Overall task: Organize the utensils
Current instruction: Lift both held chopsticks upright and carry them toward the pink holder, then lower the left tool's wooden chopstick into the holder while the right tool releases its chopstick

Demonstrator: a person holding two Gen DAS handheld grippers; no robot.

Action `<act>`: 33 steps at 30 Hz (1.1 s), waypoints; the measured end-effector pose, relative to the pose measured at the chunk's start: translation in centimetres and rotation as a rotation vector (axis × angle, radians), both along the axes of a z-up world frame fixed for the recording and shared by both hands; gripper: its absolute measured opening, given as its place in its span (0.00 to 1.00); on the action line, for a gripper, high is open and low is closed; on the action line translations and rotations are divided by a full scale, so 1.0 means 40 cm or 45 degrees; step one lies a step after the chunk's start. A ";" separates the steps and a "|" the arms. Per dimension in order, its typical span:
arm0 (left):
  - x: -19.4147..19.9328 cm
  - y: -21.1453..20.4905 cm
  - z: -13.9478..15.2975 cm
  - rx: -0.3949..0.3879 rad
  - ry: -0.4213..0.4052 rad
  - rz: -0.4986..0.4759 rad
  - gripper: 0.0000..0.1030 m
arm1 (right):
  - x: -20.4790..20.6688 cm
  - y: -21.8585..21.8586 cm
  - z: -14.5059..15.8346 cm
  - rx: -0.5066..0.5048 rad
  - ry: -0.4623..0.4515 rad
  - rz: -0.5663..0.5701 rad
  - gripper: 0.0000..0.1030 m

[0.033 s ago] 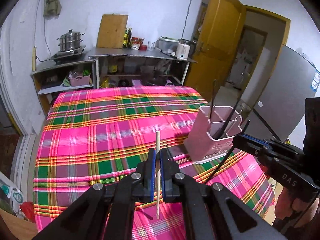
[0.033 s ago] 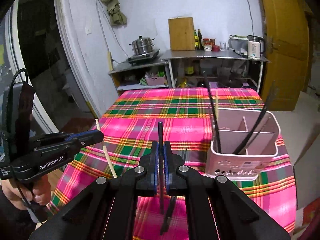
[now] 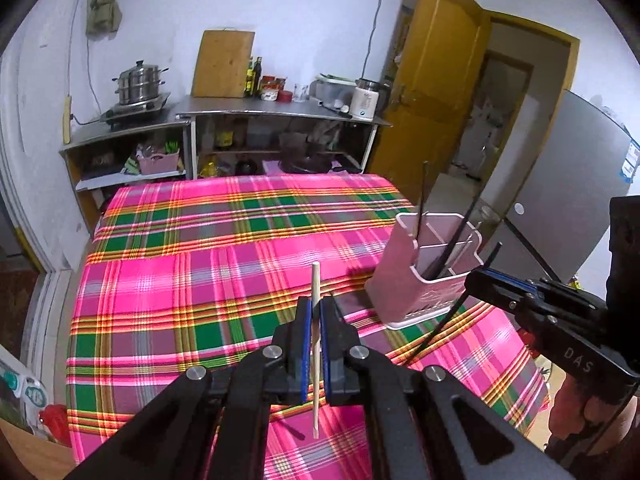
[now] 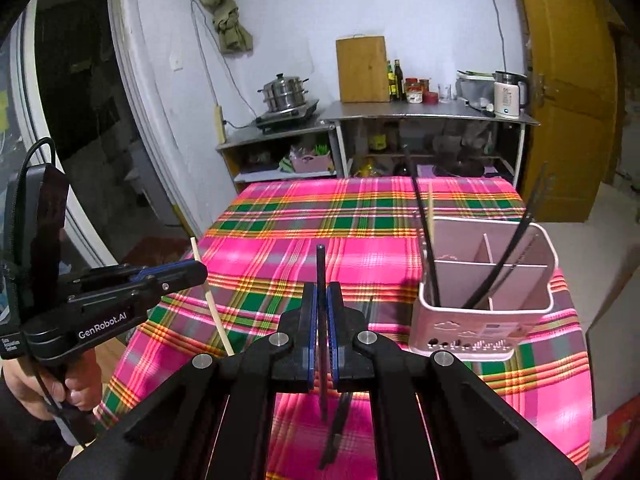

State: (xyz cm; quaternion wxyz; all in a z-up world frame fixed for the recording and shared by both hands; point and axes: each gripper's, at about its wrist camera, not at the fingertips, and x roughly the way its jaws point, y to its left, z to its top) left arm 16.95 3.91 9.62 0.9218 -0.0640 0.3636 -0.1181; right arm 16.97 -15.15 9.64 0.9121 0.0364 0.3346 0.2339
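My left gripper is shut on a pale wooden chopstick, held upright above the plaid table. It also shows in the right wrist view at the left, with the wooden chopstick sticking out above and below it. My right gripper is shut on a black chopstick, held upright. In the left wrist view the right gripper holds the black chopstick slanted, just right of the pink utensil holder. The holder has several compartments with black chopsticks standing in them.
The table carries a pink, green and yellow plaid cloth. Behind it stand metal shelves with a steamer pot, a cutting board, bottles and a kettle. A yellow door and a grey fridge are at the right.
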 end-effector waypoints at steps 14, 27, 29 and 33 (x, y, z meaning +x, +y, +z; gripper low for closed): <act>0.028 -0.079 0.041 -0.039 -0.012 -0.088 0.04 | -0.020 -0.081 0.067 0.022 -0.067 -0.074 0.05; 0.121 -0.206 0.121 -0.135 -0.058 -0.182 0.04 | 0.000 -0.186 0.169 0.021 -0.162 -0.196 0.05; 0.136 -0.220 0.140 -0.144 -0.080 -0.188 0.04 | 0.005 -0.200 0.188 0.025 -0.183 -0.212 0.05; 0.171 -0.244 0.175 -0.166 -0.119 -0.190 0.04 | 0.019 -0.220 0.218 0.040 -0.213 -0.235 0.05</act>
